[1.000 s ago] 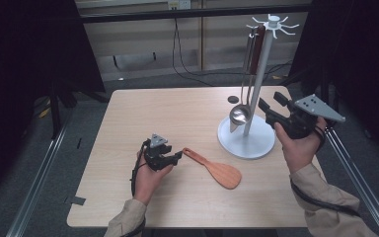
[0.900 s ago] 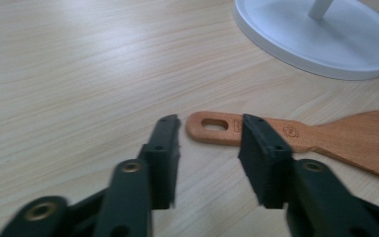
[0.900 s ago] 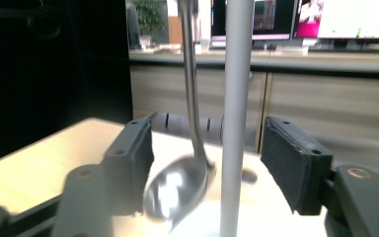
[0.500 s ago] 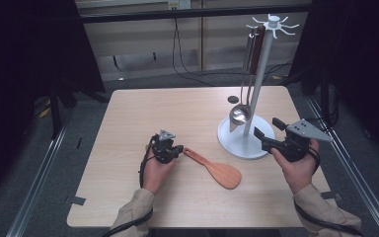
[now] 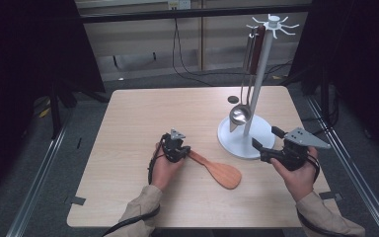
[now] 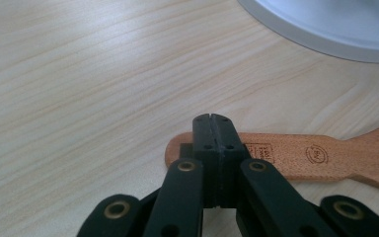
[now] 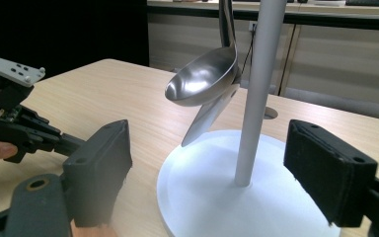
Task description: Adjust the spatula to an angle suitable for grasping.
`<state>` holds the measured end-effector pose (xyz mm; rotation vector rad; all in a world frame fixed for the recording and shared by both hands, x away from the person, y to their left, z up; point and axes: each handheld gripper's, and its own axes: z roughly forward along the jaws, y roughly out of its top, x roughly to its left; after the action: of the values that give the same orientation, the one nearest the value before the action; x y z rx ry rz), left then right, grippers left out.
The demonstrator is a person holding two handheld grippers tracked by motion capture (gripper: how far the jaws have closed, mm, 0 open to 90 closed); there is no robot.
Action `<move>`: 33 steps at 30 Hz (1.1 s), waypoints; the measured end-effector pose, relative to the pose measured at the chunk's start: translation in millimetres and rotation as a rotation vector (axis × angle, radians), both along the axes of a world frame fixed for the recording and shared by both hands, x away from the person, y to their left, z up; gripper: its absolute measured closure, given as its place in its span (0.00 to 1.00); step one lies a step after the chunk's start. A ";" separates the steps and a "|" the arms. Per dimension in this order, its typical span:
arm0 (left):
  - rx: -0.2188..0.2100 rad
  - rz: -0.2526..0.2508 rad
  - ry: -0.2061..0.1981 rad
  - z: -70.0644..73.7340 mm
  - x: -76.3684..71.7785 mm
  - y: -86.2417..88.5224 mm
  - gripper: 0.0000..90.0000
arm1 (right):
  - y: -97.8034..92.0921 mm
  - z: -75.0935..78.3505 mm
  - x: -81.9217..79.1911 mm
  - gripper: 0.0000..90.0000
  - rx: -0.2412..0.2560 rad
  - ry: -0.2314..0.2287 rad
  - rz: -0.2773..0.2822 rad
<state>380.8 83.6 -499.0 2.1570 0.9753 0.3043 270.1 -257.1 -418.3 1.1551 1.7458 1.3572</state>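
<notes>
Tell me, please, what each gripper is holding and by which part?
The left gripper is shut on the wooden spatula at the tip of its handle. The right gripper is open, holding nothing.

Left gripper (image 5: pixel 182 149) jaws closed, right gripper (image 5: pixel 265 144) jaws wide apart

High view – fixed above the near edge of the table (image 5: pixel 143 113), facing forward and down; whole tabletop in frame, dark floor and back wall beyond.

Left gripper view – rides low, just over the wood, looking along its closed jaws; very close. Wooden spatula (image 6: pixel 325 158) handle crosses the frame, rim of the white stand base (image 6: pixel 325 29) at top right.

Right gripper view – near table height, looking level across the stand base (image 7: pixel 217 197) and up the pole (image 7: pixel 256 89); the hanging ladle (image 7: pixel 202 81) is close.

Shared: both gripper views catch the stand base, as does the high view (image 5: pixel 232 140). The right gripper view also takes in the left gripper (image 7: pixel 10 123) at its left edge.
</notes>
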 end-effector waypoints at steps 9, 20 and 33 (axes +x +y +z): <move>-0.024 -0.018 -0.001 -0.7 -14.5 -8.9 1.00 | 2.5 -8.9 0.2 0.22 0.002 0.049 0.049; -0.016 -0.075 0.009 0.6 -34.0 -28.3 1.00 | 17.8 -19.8 2.6 0.22 -0.030 0.103 0.152; -0.017 -0.095 0.010 1.0 -44.0 -40.4 1.00 | 38.7 -31.2 5.3 0.22 -0.081 0.231 0.230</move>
<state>336.8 43.2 -498.1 2.1836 0.8742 0.2386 275.3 -218.4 -449.5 1.1304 2.1340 1.3108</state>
